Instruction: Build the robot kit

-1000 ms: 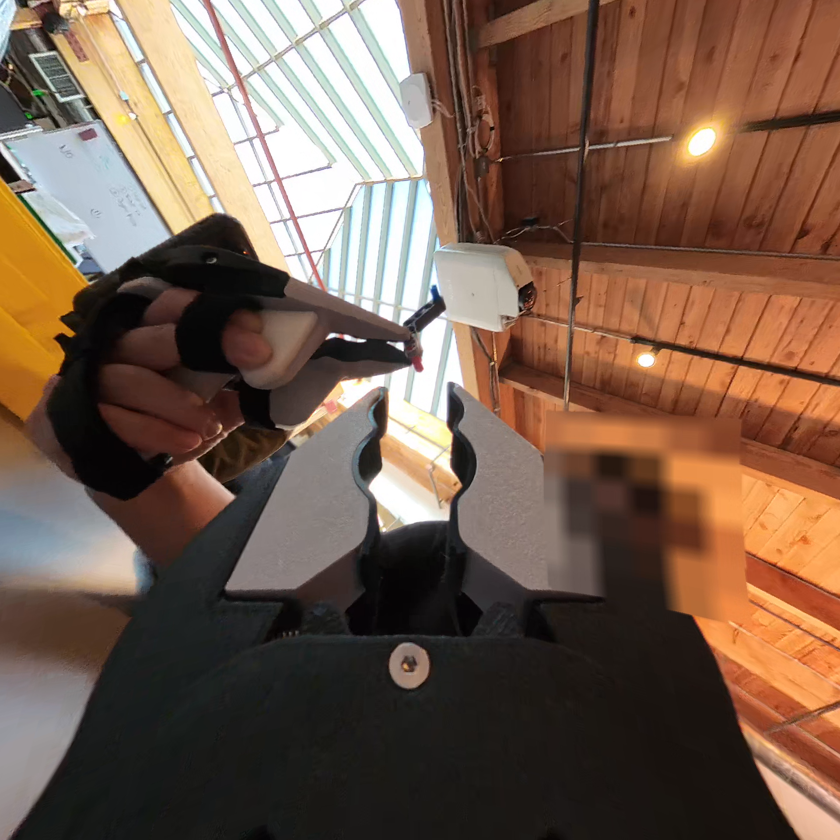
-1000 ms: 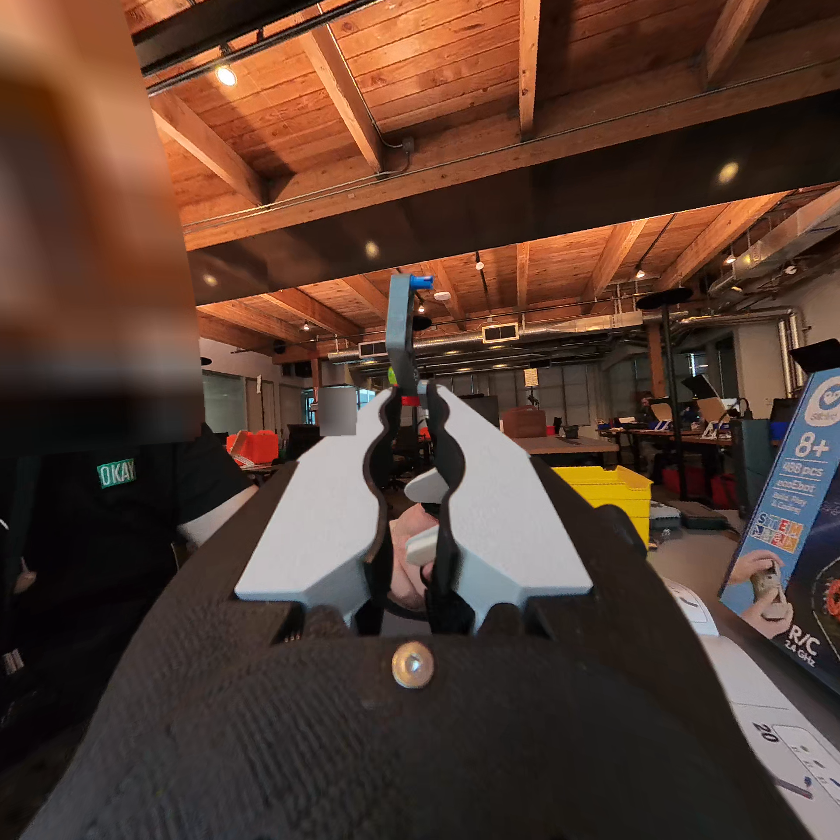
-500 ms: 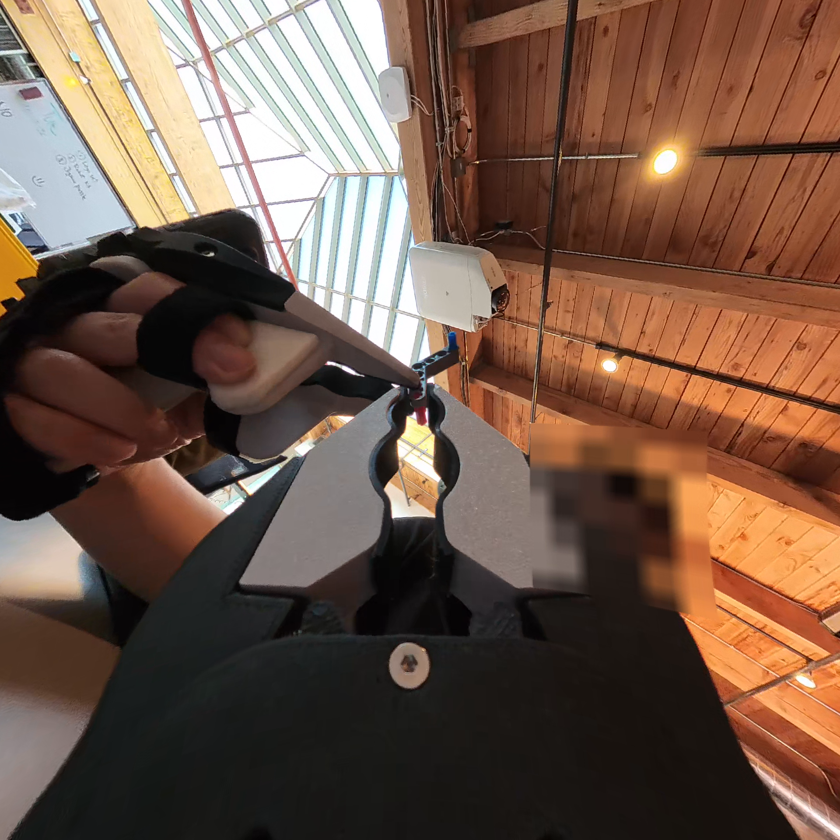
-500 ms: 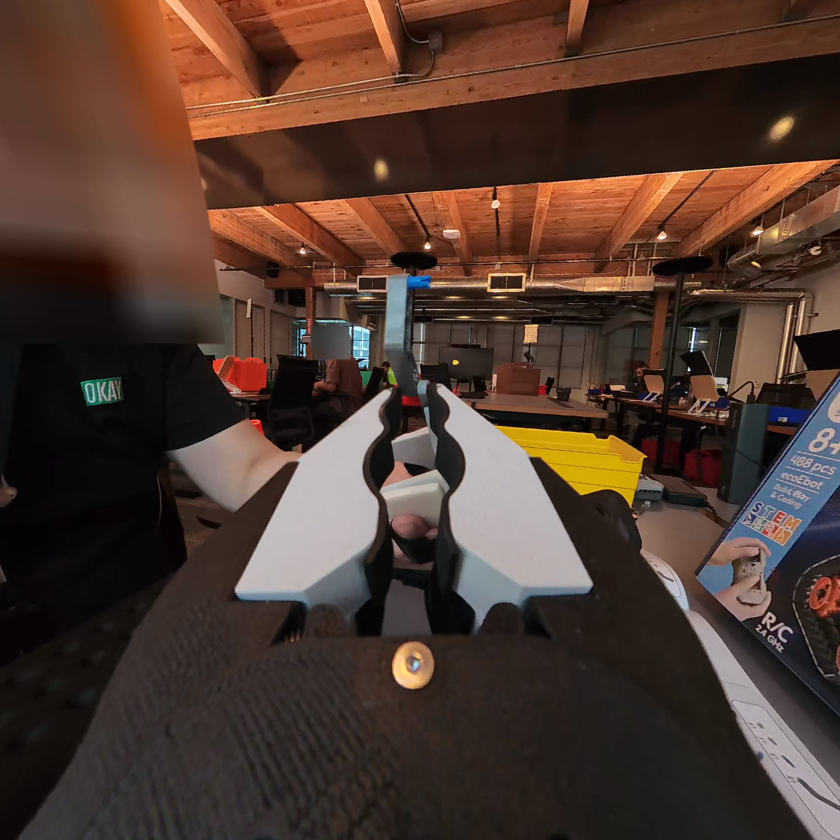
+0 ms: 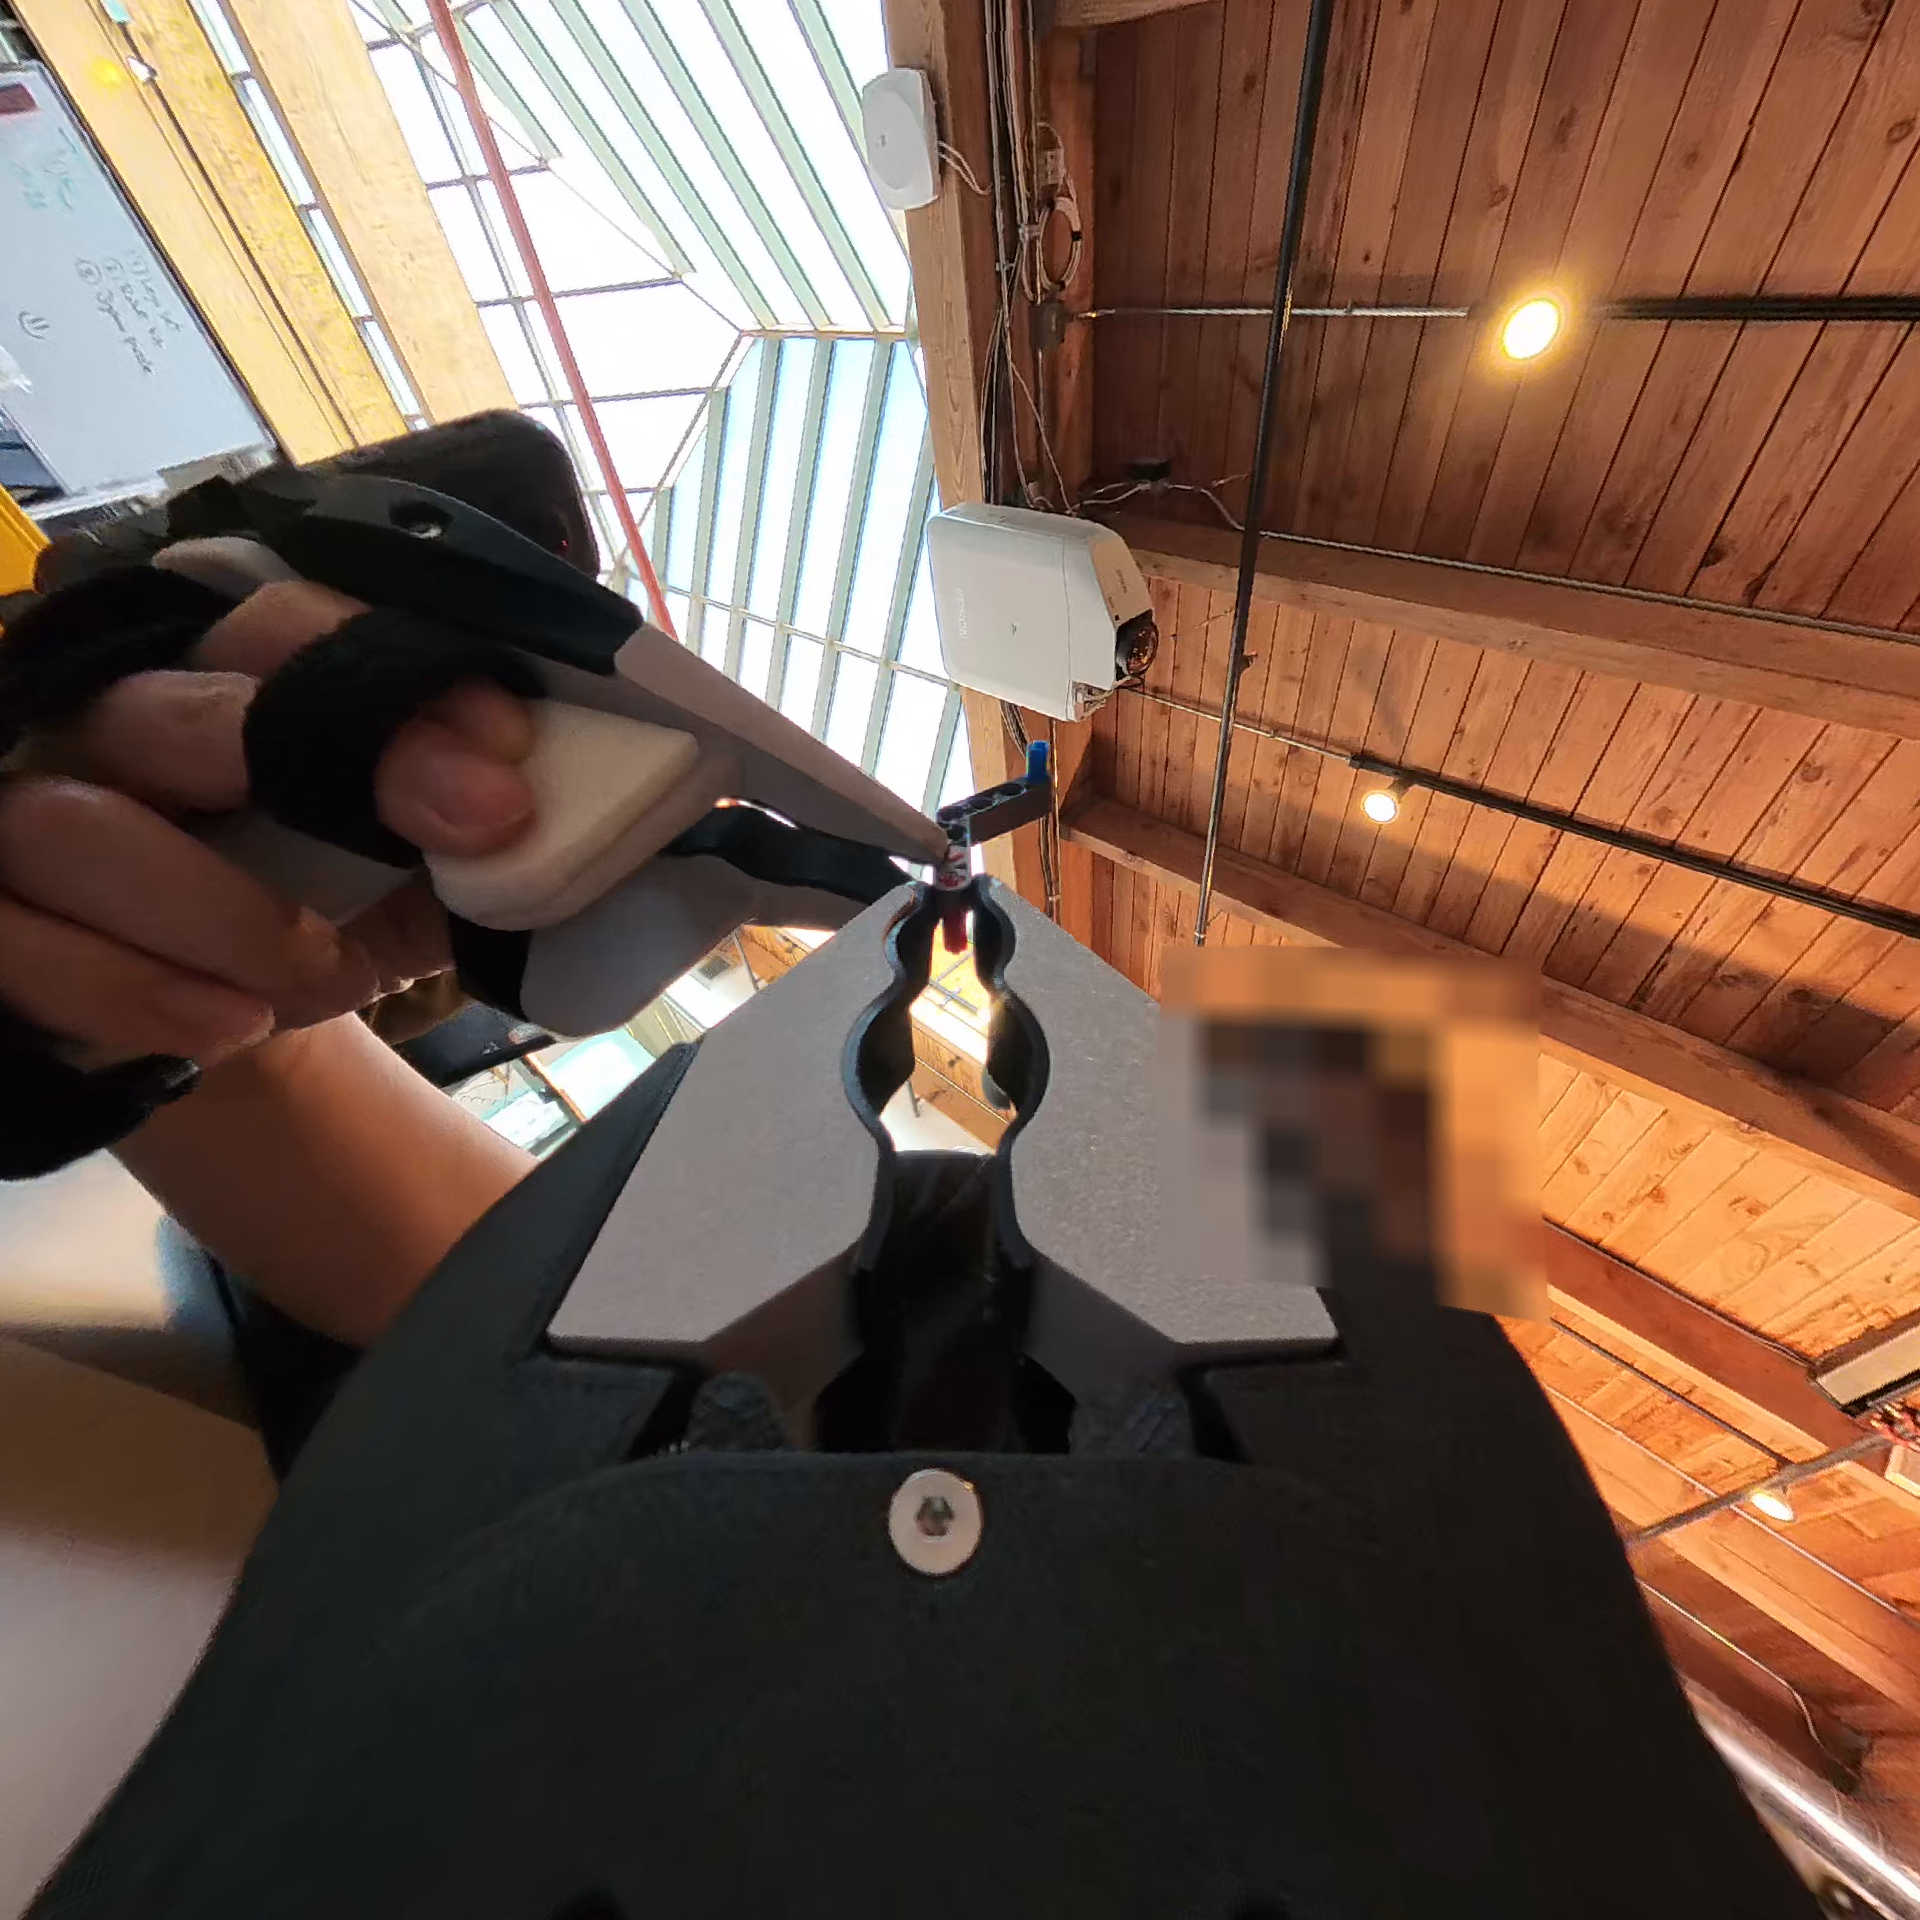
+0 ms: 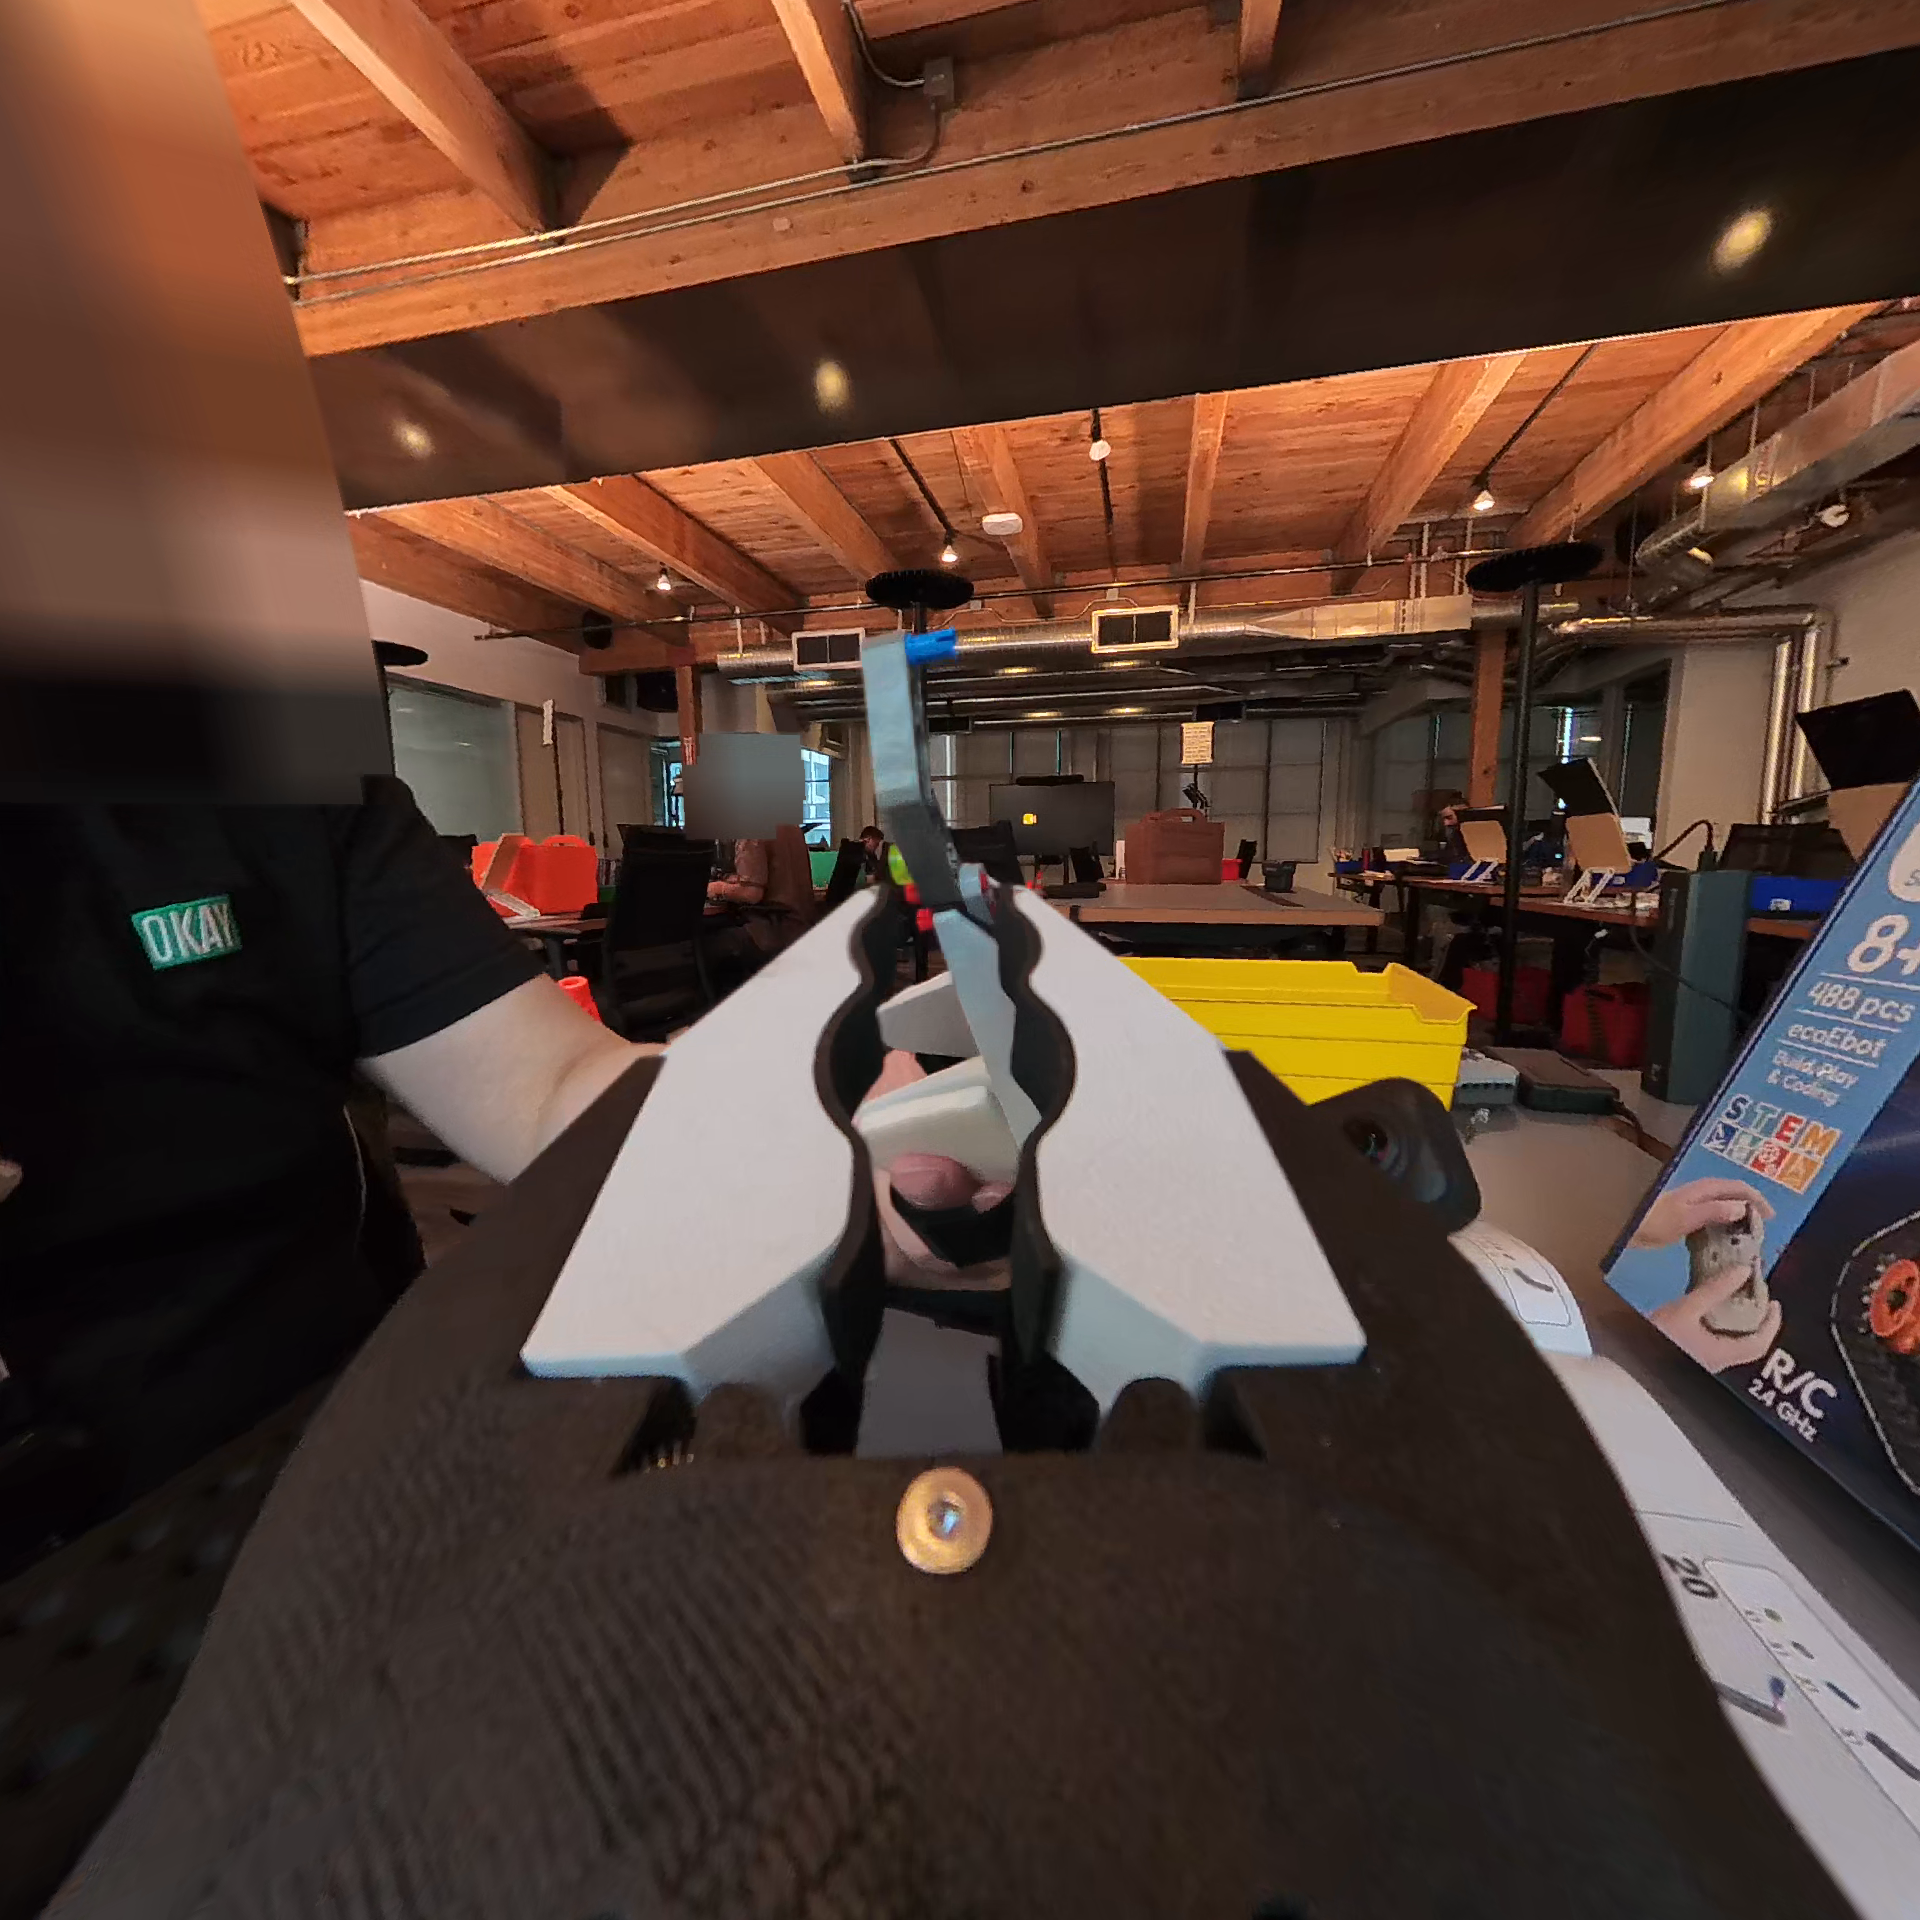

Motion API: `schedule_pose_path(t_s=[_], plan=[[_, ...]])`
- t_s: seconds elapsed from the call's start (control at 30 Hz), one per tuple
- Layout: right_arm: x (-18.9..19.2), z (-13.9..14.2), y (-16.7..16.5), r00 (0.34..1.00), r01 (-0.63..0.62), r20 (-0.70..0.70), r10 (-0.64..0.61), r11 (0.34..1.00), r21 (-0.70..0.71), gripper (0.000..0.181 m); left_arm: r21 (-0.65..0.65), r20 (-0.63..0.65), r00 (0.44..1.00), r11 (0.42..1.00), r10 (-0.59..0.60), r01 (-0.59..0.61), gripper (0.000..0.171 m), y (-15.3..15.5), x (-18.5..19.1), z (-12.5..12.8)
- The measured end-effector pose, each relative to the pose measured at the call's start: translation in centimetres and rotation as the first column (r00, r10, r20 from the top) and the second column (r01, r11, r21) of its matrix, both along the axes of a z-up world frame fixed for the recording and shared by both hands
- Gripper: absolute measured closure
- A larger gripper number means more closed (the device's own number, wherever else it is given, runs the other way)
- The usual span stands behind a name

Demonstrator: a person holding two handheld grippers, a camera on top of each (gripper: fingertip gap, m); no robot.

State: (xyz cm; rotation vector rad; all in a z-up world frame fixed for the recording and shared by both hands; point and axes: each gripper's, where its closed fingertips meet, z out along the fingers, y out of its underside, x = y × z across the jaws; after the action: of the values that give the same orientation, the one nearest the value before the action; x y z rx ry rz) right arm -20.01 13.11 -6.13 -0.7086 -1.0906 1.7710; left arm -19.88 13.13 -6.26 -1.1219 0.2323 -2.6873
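At centre frame in the left wrist view, the left gripper point(image 5: 948, 904) points up at a wooden ceiling point(image 5: 1558, 520), its tips drawn close on a small red pin point(image 5: 950, 932) that hangs from the lower end of a grey beam point(image 5: 1000, 807). From the left edge of that frame comes the right gripper point(image 5: 930, 857), held in a hand point(image 5: 208, 821) wearing a fingerless black glove, the fingers curled round white trigger pads and the forearm running down to the lower left. Its tapered fingers meet at a point on the beam's near end, clamped there. A blue peg point(image 5: 1035, 756) caps the beam's far end (just below a white projector point(image 5: 1039, 613) on the ceiling).

Seen from the right wrist view, the right gripper point(image 6: 948, 914) is level, its tips shut on the beam point(image 6: 899, 769), which stands nearly upright with the blue peg point(image 6: 930, 645) at the top. The left gripper point(image 6: 971, 935) reaches in from beyond, its fingers rising to the same spot. A yellow bin point(image 6: 1320, 1013) sits right of centre, a blue box point(image 6: 1797, 1143) at the right edge.
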Motion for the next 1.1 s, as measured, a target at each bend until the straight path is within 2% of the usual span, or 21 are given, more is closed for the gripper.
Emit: schedule_pose_path(t_s=[0.07,0.13,0.2,0.3,0.4,0.47,0.53,0.57,0.6,0.7,0.8,0.93,1.1], plan=[[-0.2,0.1,0.8,1.000,0.023,0.012,-0.023,0.999,-0.048,0.146,0.022,-0.012,0.998,0.998,0.063,-0.063,0.167,0.5,-0.5,0.1],[-0.2,0.2,1.7,0.999,0.045,0.021,-0.043,0.994,-0.098,0.140,0.065,-0.050,0.982,0.982,0.182,-0.178,0.167,1.6,-1.5,0.1],[-0.1,0.4,3.2,0.995,0.098,0.027,-0.095,0.981,-0.168,0.138,0.166,-0.150,0.920,0.927,0.362,-0.337,0.167,3.1,-2.4,-0.7],[-0.1,0.1,5.9,0.981,0.193,0.071,-0.180,0.939,-0.283,0.136,0.365,-0.248,0.745,0.772,0.620,-0.521,0.168,4.9,-4.7,-1.4],[0.2,0.3,7.6,0.971,0.236,0.057,-0.232,0.889,-0.393,0.137,0.511,-0.240,0.523,0.564,0.818,-0.648,0.168,6.2,-7.6,-1.1],[-0.1,-0.2,8.6,0.962,0.269,0.081,-0.261,0.850,-0.454,0.141,0.588,-0.234,0.412,0.466,0.881,-0.661,0.168,6.5,-8.8,-1.0],[-0.9,-1.1,8.8,0.957,0.289,0.132,-0.258,0.832,-0.473,0.145,0.657,-0.244,0.312,0.393,0.918,-0.643,0.167,6.9,-9.6,-1.3],[-1.2,-1.4,8.7,0.958,0.287,0.144,-0.249,0.833,-0.472,0.146,0.672,-0.238,0.282,0.367,0.929,-0.643,0.167,6.9,-9.9,-1.3],[-1.6,-1.7,8.5,0.957,0.288,0.161,-0.240,0.834,-0.471,0.148,0.668,-0.229,0.279,0.359,0.932,-0.652,0.167,6.9,-10.1,-1.2],[-2.7,-2.7,7.8,0.952,0.287,0.233,-0.198,0.840,-0.460,0.152,0.621,-0.229,0.326,0.395,0.917,-0.677,0.167,6.8,-9.9,-1.1],[-3.3,-3.3,7.4,0.935,0.318,0.285,-0.213,0.859,-0.401,0.155,0.626,-0.245,0.339,0.415,0.908,-0.660,0.167,6.9,-9.2,-1.7],[-3.3,-3.2,7.2,0.922,0.352,0.283,-0.265,0.878,-0.325,0.154,0.647,-0.262,0.370,0.447,0.891,-0.618,0.167,6.6,-7.9,-2.1],[-3.1,-3.1,7.4,0.924,0.351,0.273,-0.267,0.874,-0.335,0.153,0.674,-0.268,0.379,0.454,0.886,-0.583,0.167,6.3,-7.1,-2.3]])
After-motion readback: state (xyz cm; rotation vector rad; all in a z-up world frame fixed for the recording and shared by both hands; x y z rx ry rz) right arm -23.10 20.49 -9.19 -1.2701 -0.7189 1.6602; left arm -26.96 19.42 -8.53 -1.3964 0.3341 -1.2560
